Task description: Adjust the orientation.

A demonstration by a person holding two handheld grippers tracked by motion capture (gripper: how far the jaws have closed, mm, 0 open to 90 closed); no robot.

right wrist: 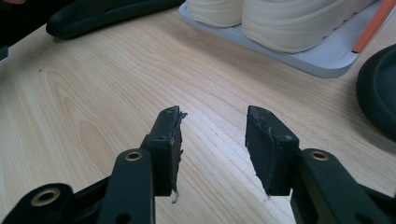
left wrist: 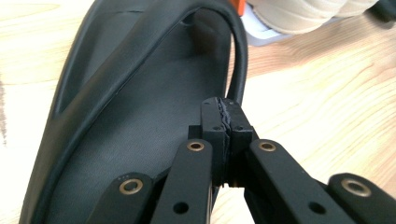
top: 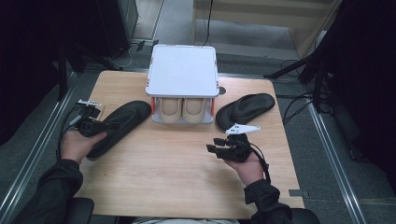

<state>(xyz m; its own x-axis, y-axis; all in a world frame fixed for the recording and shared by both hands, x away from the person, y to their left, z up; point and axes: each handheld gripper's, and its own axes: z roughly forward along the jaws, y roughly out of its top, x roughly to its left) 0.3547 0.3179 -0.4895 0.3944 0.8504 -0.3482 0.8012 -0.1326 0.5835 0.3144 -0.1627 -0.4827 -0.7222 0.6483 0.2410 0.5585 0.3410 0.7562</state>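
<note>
Left hand-held gripper [top: 108, 125] pinches the left black slipper's [top: 122, 122] strap to drag it; right hand-held gripper [top: 211, 148] hovers spread, empty, over the counter [top: 177, 163].

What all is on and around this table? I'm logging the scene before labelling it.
Slippers: two, black; left slipper left of the rack with its strap pinched, right slipper right of the rack, untouched.
Rack: one, white with orange corner posts, at the table's far middle.
Shoes: two, cream, side by side on the rack's lower shelf.
Table: one, light wood.
Left gripper: black, jaws shut on the left slipper's strap.
Right gripper: black, jaws open above bare table, nothing between them.
Sleeves: two, dark, at the near edge.
</note>
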